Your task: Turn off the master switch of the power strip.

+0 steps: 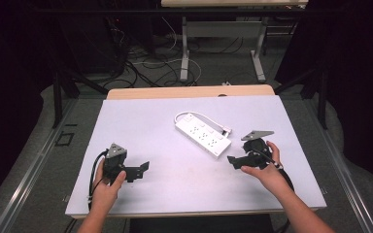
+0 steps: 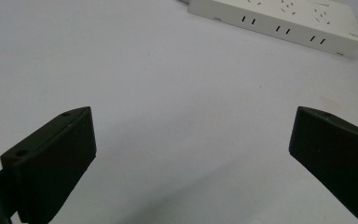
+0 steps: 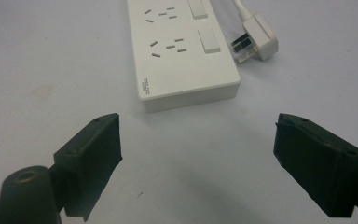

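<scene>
A white power strip (image 1: 203,134) lies at an angle in the middle of the white table (image 1: 155,121), its cord curling behind it and its plug (image 1: 227,130) resting beside it. My left gripper (image 1: 143,168) rests near the front left, jaws wide open over bare table, with the strip (image 2: 279,21) far ahead of it. My right gripper (image 1: 232,160) is held at the front right, open and empty, pointing at the near end of the strip (image 3: 182,56). The plug (image 3: 256,42) lies to the strip's right in the right gripper view.
The table's wooden back edge (image 1: 189,91) runs behind the white top. Beyond it stand the metal legs of another table (image 1: 184,53) among cables on the floor. Dark curtains close both sides.
</scene>
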A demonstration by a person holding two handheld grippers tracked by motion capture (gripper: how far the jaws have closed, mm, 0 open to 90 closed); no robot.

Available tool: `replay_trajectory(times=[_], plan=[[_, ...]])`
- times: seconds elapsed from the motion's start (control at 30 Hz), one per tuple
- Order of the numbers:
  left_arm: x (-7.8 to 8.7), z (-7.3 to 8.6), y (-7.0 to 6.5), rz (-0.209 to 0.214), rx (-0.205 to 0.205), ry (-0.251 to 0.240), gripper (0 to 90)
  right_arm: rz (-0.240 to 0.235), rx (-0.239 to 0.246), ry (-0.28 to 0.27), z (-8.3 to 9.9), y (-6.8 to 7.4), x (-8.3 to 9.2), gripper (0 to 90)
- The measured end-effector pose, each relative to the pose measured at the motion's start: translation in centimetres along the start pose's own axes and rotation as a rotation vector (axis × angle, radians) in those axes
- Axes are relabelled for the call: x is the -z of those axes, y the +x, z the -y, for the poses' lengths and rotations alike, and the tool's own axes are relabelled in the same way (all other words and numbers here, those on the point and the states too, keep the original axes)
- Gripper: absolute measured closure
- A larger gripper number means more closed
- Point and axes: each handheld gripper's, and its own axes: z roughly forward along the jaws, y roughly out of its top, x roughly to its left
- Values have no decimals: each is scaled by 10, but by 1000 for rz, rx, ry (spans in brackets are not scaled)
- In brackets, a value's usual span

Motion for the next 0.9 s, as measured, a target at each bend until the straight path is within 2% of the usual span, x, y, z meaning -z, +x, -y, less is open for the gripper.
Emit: replay_trajectory(times=[0.2, 0.6, 0.9], plan=[[0, 0, 0, -1, 9, -4, 8, -10, 11, 7, -7, 0, -2, 149], [0, 0, 0, 0, -1, 2, 8, -5, 55, 21, -23, 2, -8, 168], [0, 0, 1, -7, 3, -1, 8, 0, 61, 33, -35, 2, -16, 177]])
